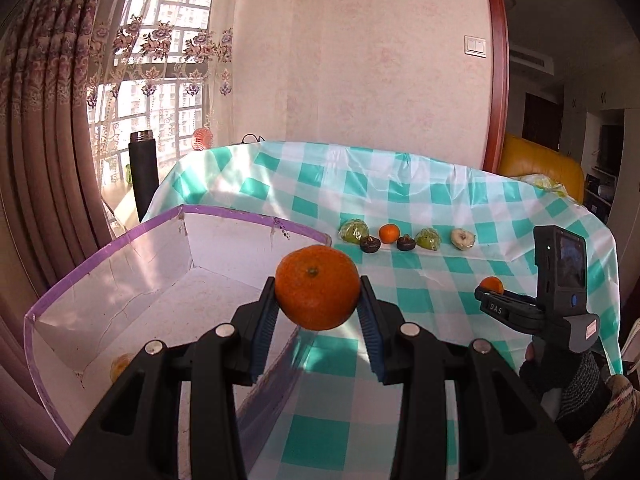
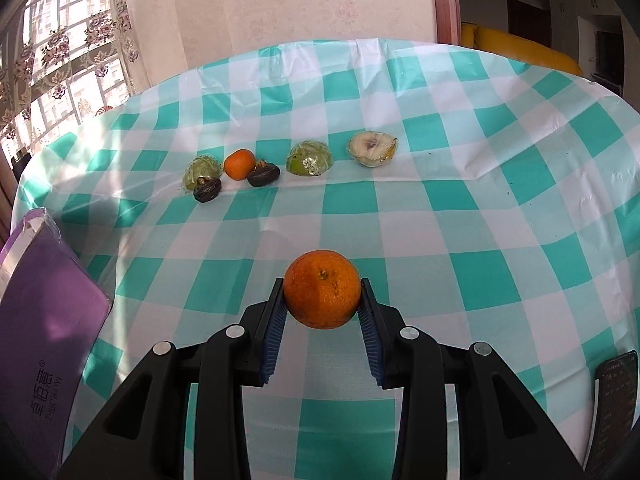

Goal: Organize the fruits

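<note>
My left gripper (image 1: pixel 318 300) is shut on an orange (image 1: pixel 317 287), held above the right edge of a purple-rimmed white box (image 1: pixel 100 256). One orange fruit (image 1: pixel 122 366) lies inside the box. My right gripper (image 2: pixel 322 300) is shut on another orange (image 2: pixel 322 289) above the checked tablecloth; it also shows in the left wrist view (image 1: pixel 490 290). A row of fruit lies farther back: a small orange (image 2: pixel 239 164), two dark fruits (image 2: pixel 263 175), two wrapped green halves (image 2: pixel 309 159) and a wrapped pale half (image 2: pixel 373 148).
The purple box side (image 2: pixel 48 320) stands at the left of the right wrist view. A dark phone (image 2: pixel 614 396) lies at the table's right front edge. A black flask (image 1: pixel 143 168) stands beyond the table by the window.
</note>
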Tool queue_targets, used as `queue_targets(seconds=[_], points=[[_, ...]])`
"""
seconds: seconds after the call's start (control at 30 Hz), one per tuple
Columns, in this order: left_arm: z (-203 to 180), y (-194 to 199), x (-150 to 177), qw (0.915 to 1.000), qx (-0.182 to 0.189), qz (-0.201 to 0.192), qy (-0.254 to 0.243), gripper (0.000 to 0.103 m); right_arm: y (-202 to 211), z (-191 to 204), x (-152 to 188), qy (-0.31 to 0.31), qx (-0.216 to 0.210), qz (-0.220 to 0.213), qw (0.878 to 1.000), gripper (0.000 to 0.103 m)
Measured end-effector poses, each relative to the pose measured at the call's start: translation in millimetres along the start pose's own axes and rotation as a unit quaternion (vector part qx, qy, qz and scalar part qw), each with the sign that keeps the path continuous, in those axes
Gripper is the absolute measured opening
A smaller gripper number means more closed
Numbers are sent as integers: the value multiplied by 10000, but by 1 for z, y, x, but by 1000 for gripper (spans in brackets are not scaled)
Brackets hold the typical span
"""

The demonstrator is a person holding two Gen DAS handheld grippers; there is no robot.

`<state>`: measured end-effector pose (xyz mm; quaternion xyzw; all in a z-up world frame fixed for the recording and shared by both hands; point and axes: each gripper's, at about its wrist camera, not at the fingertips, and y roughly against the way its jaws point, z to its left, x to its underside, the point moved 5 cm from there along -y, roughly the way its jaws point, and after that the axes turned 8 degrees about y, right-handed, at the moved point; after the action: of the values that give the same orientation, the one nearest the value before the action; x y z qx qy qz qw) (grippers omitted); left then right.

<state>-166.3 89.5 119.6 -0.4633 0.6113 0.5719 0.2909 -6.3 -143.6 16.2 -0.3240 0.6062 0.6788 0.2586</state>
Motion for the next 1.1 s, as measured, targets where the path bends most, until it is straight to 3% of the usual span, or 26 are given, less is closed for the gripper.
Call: queue_targets(seconds=[0.37,0.57,0.77,0.93,1.1], points=[[78,11,-10,9958,-675,-89,615,39,39,97,-2,923,-1006,-210,9904,36],[116,7,-8,9901,-1103,57,867,39,72,157,-11,1484,-1602,-600,9740,36],[148,1,-2,9818,-1485,220,1162,39,104,220,-27,2011,-2144,-1034,9502,36],[166,-5,6,9755,-1799,438,1187,39,102,273,-27,2520,-2303,-957,9350,36],[178,-13,15,9684,-2210,792,838,40,71,316,-18,3204,-1973,-337,9259,36]])
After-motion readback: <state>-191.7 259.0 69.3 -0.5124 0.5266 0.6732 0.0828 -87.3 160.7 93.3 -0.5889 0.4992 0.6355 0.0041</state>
